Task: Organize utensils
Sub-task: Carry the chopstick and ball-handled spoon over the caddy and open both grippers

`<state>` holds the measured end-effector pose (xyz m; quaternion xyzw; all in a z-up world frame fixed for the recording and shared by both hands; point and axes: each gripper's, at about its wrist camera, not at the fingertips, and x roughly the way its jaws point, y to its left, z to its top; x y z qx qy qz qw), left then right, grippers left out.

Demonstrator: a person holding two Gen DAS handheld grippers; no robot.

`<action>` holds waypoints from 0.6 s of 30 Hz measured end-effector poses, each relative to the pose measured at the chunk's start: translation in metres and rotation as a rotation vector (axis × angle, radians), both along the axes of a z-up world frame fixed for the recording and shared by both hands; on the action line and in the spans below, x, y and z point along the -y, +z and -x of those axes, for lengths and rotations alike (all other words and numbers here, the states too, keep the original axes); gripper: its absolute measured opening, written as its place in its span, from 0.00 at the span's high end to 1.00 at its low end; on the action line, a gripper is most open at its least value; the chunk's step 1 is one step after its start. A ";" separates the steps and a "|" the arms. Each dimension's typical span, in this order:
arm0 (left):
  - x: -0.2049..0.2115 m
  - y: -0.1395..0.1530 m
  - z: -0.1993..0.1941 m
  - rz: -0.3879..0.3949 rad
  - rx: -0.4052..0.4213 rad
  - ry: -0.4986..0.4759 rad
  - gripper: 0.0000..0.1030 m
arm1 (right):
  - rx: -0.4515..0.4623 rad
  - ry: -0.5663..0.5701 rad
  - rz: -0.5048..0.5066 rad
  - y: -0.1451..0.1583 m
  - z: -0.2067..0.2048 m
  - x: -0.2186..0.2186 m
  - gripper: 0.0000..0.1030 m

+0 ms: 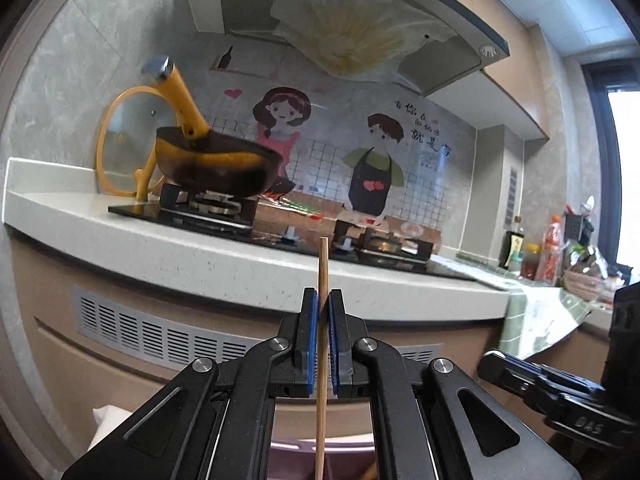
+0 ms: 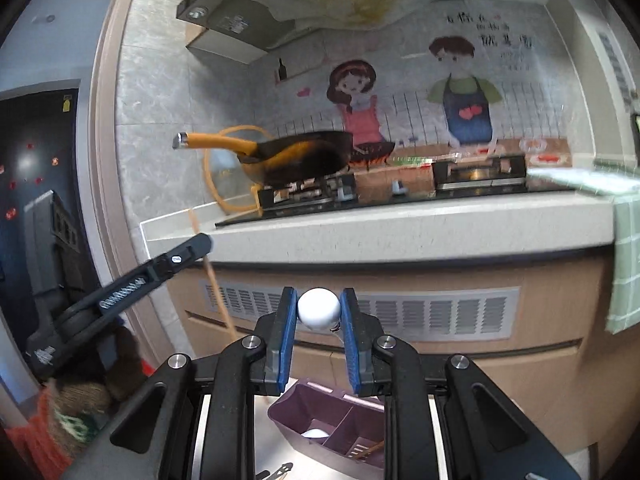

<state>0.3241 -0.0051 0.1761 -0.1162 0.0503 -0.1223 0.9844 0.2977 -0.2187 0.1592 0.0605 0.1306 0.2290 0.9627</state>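
Nearest to us, below our right gripper (image 2: pixel 319 312), sits a purple utensil holder (image 2: pixel 304 408) with divided compartments; something white lies in its left compartment and the tip of a wooden stick pokes into the right one. Our right gripper's blue pads are closed on a white rounded utensil (image 2: pixel 319 308), most likely the bowl of a spoon, which sits between the fingertips, above the holder. In the left wrist view our left gripper (image 1: pixel 323 308) has its jaws clamped tight on a single wooden chopstick (image 1: pixel 322 340), which stands upright, its top rising above the fingertips and its lower end running down out of the picture. From the right wrist view the same chopstick slants through the left gripper, to the left of our right one. A little to the left and low we see a person's orange and patterned sleeve (image 2: pixel 60 420). Beyond both grippers runs a cabinet front with a vent grille (image 2: pixel 400 312), topped by a white counter (image 2: pixel 400 228). On the counter lies a black gas hob (image 1: pixel 224 216); a blackened yellow pan (image 1: pixel 216 168) rests on its left burner, handle pointing up and left. A glass lid with a yellow rim (image 1: pixel 120 140) leans against the wall behind it. Farthest back, the tiled wall carries a cartoon sticker of two cooks (image 1: pixel 320 140), with a range hood (image 1: pixel 360 12) overhead. A green checked cloth (image 2: pixel 628 256) hangs over the counter's right end.
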 end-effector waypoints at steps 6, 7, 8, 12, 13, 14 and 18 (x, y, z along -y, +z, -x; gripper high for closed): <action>0.004 -0.047 -0.044 0.044 -0.083 -0.015 0.95 | -0.105 0.007 -0.014 -0.037 -0.033 -0.002 0.81; 0.004 -0.054 -0.051 0.048 -0.100 -0.013 0.95 | -0.139 0.008 -0.027 -0.046 -0.040 -0.001 0.81; 0.004 -0.062 -0.059 0.052 -0.126 -0.019 0.95 | -0.160 0.010 -0.036 -0.052 -0.045 0.000 0.81; 0.005 -0.089 -0.074 0.067 -0.195 -0.065 0.95 | -0.252 0.004 -0.058 -0.085 -0.064 0.002 0.81; 0.006 -0.095 -0.076 0.069 -0.213 -0.081 0.95 | -0.266 -0.001 -0.059 -0.091 -0.066 0.003 0.81; 0.006 -0.101 -0.078 0.073 -0.236 -0.094 0.94 | -0.281 -0.005 -0.063 -0.098 -0.069 0.004 0.81; 0.008 -0.126 -0.089 0.086 -0.332 -0.144 0.86 | -0.355 -0.030 -0.054 -0.123 -0.077 0.008 0.78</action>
